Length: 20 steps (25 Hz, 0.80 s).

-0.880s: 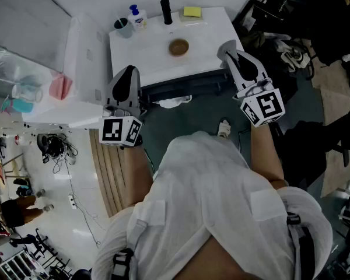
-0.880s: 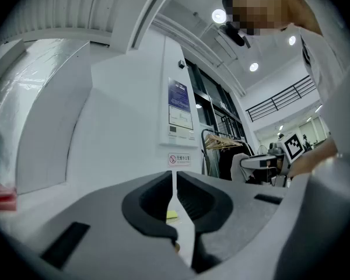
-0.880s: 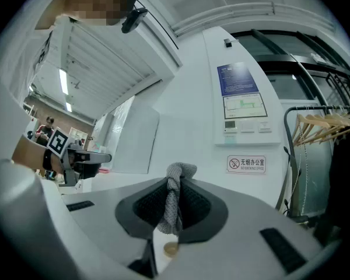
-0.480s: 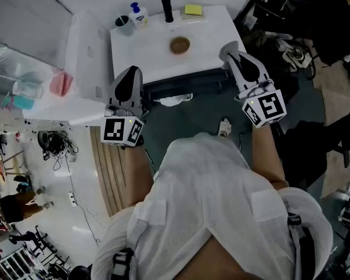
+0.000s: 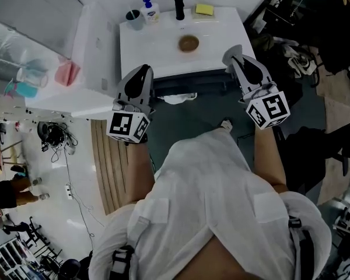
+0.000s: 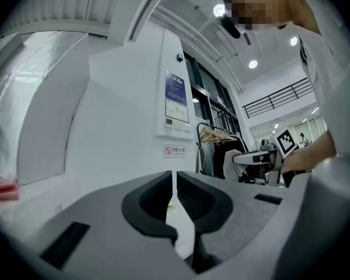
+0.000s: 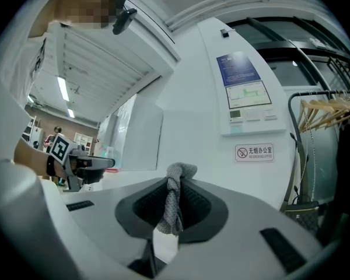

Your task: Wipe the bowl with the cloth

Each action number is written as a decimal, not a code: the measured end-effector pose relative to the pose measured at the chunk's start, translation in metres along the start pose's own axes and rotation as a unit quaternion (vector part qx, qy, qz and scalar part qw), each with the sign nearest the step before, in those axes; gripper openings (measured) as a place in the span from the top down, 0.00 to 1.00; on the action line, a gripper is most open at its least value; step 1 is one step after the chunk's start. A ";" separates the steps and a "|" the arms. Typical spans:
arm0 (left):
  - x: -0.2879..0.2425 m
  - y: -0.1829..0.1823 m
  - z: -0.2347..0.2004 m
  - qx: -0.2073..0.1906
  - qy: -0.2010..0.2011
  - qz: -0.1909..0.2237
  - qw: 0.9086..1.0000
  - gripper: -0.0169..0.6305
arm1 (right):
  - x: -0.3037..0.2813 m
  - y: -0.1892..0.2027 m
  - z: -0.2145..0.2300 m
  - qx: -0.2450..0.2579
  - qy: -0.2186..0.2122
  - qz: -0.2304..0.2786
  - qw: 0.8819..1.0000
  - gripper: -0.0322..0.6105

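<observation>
Right tongs [image 7: 175, 182] pinch a strip of grey knitted cloth [image 7: 170, 210]; left tongs [image 6: 175, 185] are closed on nothing. Both hover near the white counter's [image 5: 157, 48] front edge, well apart from the small round brown bowl [image 5: 188, 42] on it.

A bowl [image 5: 188, 42] on white table [image 5: 154, 46], beyond left hand-held gripper [image 5: 144, 70] and right hand-held gripper [image 5: 233, 52].

From the head we look steeply down on the counter [image 5: 157, 51]; left tool [image 6: 175, 179] and right tool [image 7: 175, 185] cams level, sharing the wall sign [image 6: 174, 151].
</observation>
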<state>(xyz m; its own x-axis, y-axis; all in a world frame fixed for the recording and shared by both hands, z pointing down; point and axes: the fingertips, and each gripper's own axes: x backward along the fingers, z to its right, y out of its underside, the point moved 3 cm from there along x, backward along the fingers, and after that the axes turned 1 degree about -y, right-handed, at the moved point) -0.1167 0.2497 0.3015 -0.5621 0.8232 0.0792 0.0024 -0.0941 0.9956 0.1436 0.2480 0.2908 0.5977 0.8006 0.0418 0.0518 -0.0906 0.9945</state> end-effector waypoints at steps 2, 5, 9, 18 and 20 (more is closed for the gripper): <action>-0.002 0.004 -0.002 0.003 0.002 -0.003 1.000 0.93 | -0.004 0.005 -0.001 0.001 -0.003 -0.009 1.000 0.87; -0.008 0.011 -0.007 0.007 0.004 -0.006 1.000 0.93 | -0.014 0.012 0.001 -0.002 -0.009 -0.023 1.000 0.87; -0.026 0.022 -0.020 0.016 -0.003 -0.013 1.000 0.93 | -0.038 0.024 0.014 -0.003 -0.021 -0.038 0.999 0.87; -0.101 0.063 -0.064 0.018 0.007 -0.047 0.999 0.93 | -0.132 0.077 0.065 -0.018 -0.045 -0.079 0.996 0.87; -0.120 0.073 -0.074 0.022 0.005 -0.056 0.998 0.93 | -0.152 0.089 0.075 -0.021 -0.056 -0.091 0.994 0.87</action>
<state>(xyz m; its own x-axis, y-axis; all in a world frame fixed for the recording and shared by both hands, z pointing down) -0.1102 0.1026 0.3611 -0.5697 0.8212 -0.0321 -0.0243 0.0223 0.9995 0.1170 0.0738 0.3659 0.6670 0.7302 -0.1483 0.1355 0.0769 0.9878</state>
